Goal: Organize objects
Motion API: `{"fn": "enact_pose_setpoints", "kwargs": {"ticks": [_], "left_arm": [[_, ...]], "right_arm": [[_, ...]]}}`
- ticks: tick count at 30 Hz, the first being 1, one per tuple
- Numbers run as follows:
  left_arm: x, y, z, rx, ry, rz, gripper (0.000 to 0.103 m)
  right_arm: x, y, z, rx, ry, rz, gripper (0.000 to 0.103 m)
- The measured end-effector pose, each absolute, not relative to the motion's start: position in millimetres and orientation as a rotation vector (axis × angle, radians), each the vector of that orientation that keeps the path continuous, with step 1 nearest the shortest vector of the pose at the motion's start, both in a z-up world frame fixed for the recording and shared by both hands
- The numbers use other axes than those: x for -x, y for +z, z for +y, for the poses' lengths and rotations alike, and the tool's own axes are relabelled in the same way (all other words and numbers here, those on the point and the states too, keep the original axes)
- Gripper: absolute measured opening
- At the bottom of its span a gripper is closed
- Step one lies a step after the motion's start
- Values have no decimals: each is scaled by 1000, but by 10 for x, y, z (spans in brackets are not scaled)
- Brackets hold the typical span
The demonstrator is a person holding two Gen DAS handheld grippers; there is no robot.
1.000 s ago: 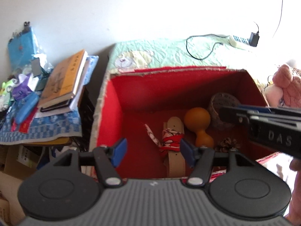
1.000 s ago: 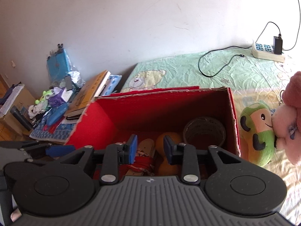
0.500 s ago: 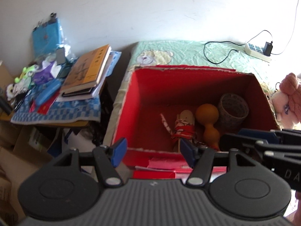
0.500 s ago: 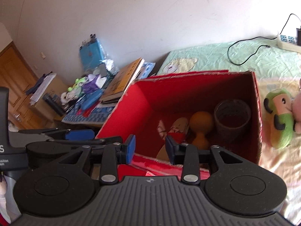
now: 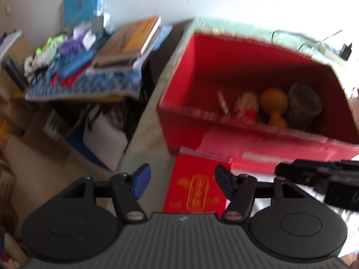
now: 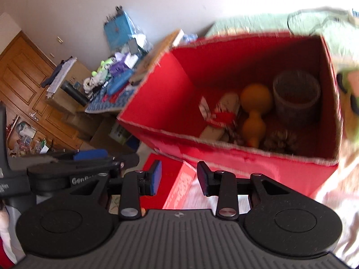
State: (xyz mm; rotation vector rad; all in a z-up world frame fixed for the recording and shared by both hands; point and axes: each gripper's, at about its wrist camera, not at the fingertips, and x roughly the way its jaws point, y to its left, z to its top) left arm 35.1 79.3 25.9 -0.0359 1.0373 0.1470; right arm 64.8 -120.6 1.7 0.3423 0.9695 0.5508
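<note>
The red box (image 6: 157, 103) sits open on the bed, holding an orange gourd (image 6: 254, 112), a dark woven cup (image 6: 296, 94) beside it against the box's right wall, a red-wrapped wooden piece (image 6: 221, 114) left of the gourd and a pine cone (image 6: 280, 140) by the box's near wall. Just in front of the box lies a flat red packet (image 5: 195, 183) with gold print. Both tongs hover before the box — the left tongs (image 5: 182, 180) gape empty over the packet, the right tongs (image 6: 179, 177) part-open, gripping nothing.
</note>
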Motion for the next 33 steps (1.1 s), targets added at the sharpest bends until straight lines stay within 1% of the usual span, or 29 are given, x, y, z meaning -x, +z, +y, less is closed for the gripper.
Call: {"fn": "enact_pose_setpoints", "kwargs": {"ticks": [2, 4, 8, 9, 11, 15, 18, 21, 29, 32, 33], "left_arm": [[-310, 132, 838, 62, 146, 1077, 66], [-264, 27, 881, 86, 127, 1106, 69], [-175, -103, 901, 119, 60, 1127, 82], [-166, -125, 893, 122, 44, 1127, 87], [-170, -169, 859, 119, 18, 1129, 89], [-247, -274, 815, 92, 11, 1150, 89], [-317, -354, 821, 89, 2, 1176, 85], [-373, -397, 827, 81, -15, 1184, 83], [-448, -468, 813, 47, -56, 1198, 81], [-452, -466, 786, 40, -75, 1195, 80], [-447, -466, 774, 33, -75, 1194, 80]], "right_arm": [[-686, -64, -1227, -365, 553, 1010, 38], [-706, -137, -1232, -381, 546, 1044, 38], [-740, -246, -1237, -422, 550, 1103, 41], [-751, -277, -1232, -440, 554, 1121, 44], [-774, -335, -1215, -468, 562, 1157, 46], [-800, -391, -1144, -480, 567, 1190, 48], [-841, -411, -1094, -481, 575, 1207, 50], [-920, -448, -1035, -478, 578, 1230, 50], [-1052, -595, -927, -501, 583, 1305, 51], [-1087, -642, -900, -506, 590, 1333, 49], [-1090, -655, -892, -507, 599, 1345, 51]]}}
